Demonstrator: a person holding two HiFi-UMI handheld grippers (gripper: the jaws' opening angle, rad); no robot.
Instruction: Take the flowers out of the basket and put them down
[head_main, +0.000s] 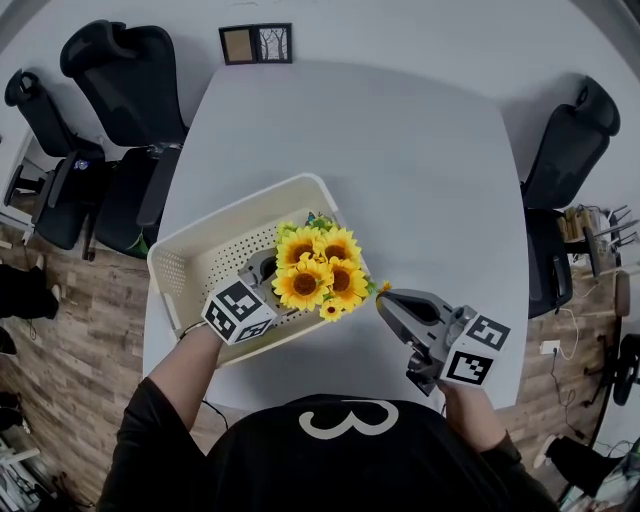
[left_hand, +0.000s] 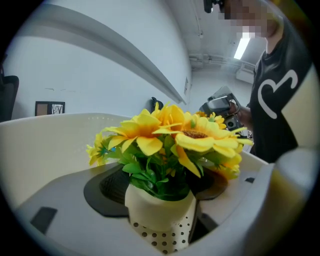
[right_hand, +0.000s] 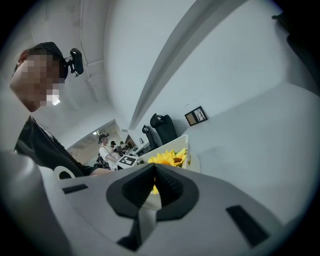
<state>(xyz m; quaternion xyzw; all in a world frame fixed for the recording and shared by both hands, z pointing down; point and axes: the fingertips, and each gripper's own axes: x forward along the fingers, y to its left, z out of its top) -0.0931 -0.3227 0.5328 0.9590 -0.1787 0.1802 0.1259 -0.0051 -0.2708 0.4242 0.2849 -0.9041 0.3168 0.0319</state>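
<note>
A bunch of yellow sunflowers (head_main: 320, 270) in a cream perforated pot (left_hand: 160, 215) stands at the right end of the cream basket (head_main: 200, 240). My left gripper (head_main: 260, 268) reaches into the basket, and its jaws are shut on the pot just under the leaves (left_hand: 159, 197). My right gripper (head_main: 384, 300) hovers over the table just right of the basket, its jaws shut on nothing (right_hand: 154, 185). In the right gripper view the flowers (right_hand: 170, 159) and the basket wall (right_hand: 176, 146) show beyond the jaws.
The basket sits near the front left of a white table (head_main: 400, 150). Black office chairs (head_main: 120, 90) stand at the left, and another (head_main: 565, 150) at the right. A small picture frame (head_main: 256, 43) lies on the floor beyond the table's far edge.
</note>
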